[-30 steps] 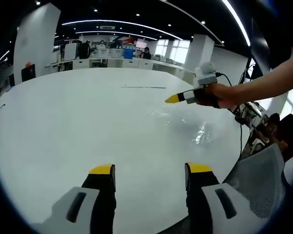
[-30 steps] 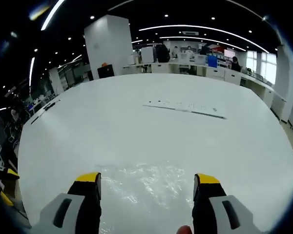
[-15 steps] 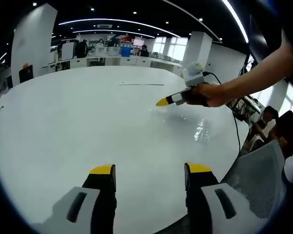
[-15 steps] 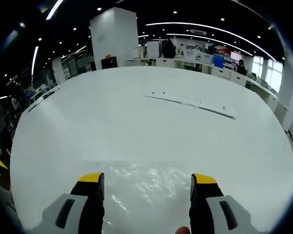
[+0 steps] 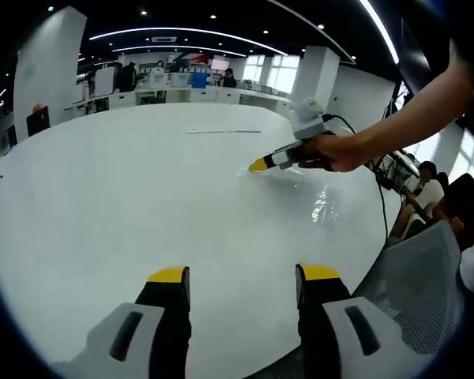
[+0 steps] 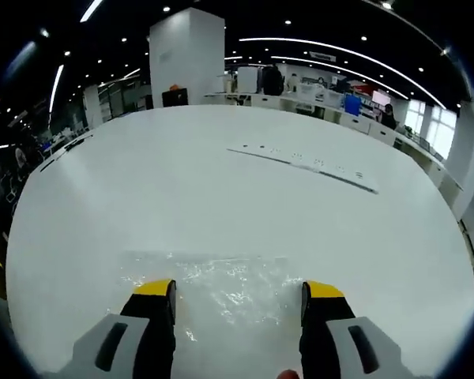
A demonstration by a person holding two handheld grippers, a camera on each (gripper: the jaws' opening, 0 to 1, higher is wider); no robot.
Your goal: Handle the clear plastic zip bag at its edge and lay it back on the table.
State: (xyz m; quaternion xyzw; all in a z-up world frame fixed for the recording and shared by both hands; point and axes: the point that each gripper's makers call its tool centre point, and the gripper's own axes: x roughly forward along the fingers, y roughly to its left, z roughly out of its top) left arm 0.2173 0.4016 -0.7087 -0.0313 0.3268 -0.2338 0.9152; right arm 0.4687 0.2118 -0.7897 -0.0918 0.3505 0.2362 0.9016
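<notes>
On the smooth white table (image 6: 221, 174), the crinkled clear zip bag (image 6: 221, 280) is lying flat; the right gripper (image 6: 238, 292) is hovering open-jawed over it, the left gripper (image 5: 238, 276) is also gaping.

Bright ceiling strip lights (image 6: 332, 49), glaring white table (image 5: 103, 197), fisheye-warped edges

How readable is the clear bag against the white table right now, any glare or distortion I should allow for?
Right gripper view: the clear zip bag reads mainly by crinkle glints and a faint far edge on the white table, between the open right gripper. Left gripper view: the bag is just sparkles by the right gripper; ceiling strip lights bow with the fisheye. Both views look sharp.
</notes>
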